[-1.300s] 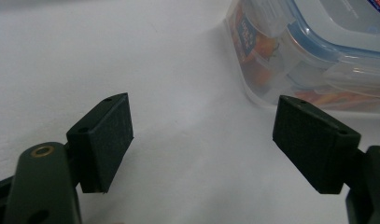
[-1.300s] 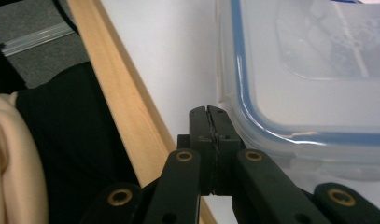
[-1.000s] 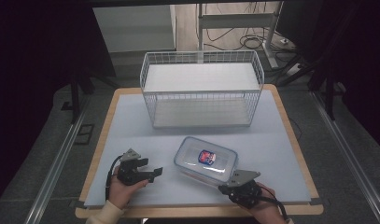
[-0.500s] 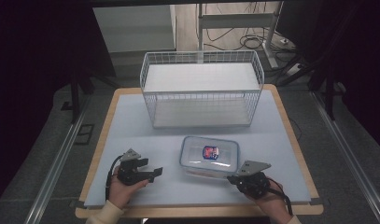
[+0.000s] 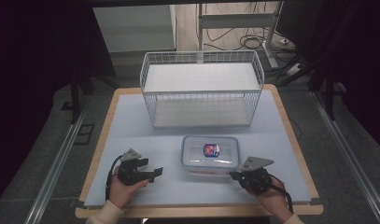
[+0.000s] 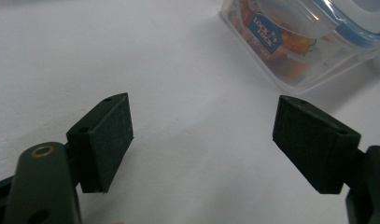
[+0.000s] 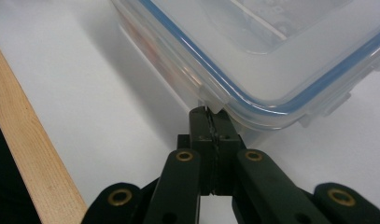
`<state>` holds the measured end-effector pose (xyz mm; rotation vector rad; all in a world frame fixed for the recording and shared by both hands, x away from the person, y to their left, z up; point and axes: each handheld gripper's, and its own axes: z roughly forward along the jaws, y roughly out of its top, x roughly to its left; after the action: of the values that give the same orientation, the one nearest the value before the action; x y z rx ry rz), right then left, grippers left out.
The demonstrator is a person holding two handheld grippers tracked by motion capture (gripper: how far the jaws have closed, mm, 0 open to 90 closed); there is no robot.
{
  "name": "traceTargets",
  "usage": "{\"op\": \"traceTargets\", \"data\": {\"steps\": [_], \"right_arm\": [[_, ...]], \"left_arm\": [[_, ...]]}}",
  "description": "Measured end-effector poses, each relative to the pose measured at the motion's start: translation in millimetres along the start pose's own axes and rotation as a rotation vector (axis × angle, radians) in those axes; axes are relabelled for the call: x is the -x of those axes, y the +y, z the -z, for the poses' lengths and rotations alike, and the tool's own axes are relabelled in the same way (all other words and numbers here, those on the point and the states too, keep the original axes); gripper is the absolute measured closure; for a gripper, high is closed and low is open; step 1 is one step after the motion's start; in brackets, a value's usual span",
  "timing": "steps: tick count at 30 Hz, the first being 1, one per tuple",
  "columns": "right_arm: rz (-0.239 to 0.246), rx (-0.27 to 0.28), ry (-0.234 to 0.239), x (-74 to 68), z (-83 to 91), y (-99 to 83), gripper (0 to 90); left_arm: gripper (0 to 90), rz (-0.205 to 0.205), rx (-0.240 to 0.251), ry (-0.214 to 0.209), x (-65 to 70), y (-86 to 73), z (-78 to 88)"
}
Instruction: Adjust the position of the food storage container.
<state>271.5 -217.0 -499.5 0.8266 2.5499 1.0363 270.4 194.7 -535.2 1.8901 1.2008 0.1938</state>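
Nearest to us, at the front edge of the worktop, we see a hand holding the left gripper. Its jaws are spread wide with nothing between them, and in the left gripper view they frame bare pale surface. That gripper points toward the right, and a black cable curls from its back.

On the other side, the right hand holds the right gripper, which carries a grey three-cornered plate on top. In the right gripper view we see its jaws pressed together, their tips touching the rim of a clear food box at a corner, just under the lid's lip. We cannot tell whether any part of the rim is pinched between them. The wooden border of the worktop runs along the left of that view.

The food box lies flat just beyond and between the two grippers, a little right of centre. It has a clear lid with a blue seal and a small red and blue label on top. In the left gripper view we make out orange contents through its wall.

Farther back stands a white wire basket, upright and apart from the box. Beyond the worktop, cables lie on the floor.
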Motion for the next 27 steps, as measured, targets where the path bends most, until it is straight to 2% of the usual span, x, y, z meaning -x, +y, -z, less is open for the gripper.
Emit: {"op": "traceTargets", "data": {"steps": [14, 19, 23, 27], "right_arm": [[-0.024, 0.014, -0.009, 9.5, -2.2, -3.9, 90.0], [-0.053, 0.03, -0.009, 15.2, 6.9, -7.3, 90.0], [-0.078, 0.036, -0.046, 24.6, 19.1, -16.1, 90.0], [-0.144, 0.046, -0.103, 44.3, 29.5, -24.1, 88.8]], "left_arm": [[19.9, -0.001, -0.003, 0.0, -0.1, 0.0, -0.2], [19.9, 0.003, 0.002, 0.0, -0.4, 0.1, 0.8], [19.8, 0.005, 0.003, -0.001, -0.5, 0.2, 1.4], [19.8, 0.005, 0.005, 0.0, 0.7, 0.5, 1.2]]}}
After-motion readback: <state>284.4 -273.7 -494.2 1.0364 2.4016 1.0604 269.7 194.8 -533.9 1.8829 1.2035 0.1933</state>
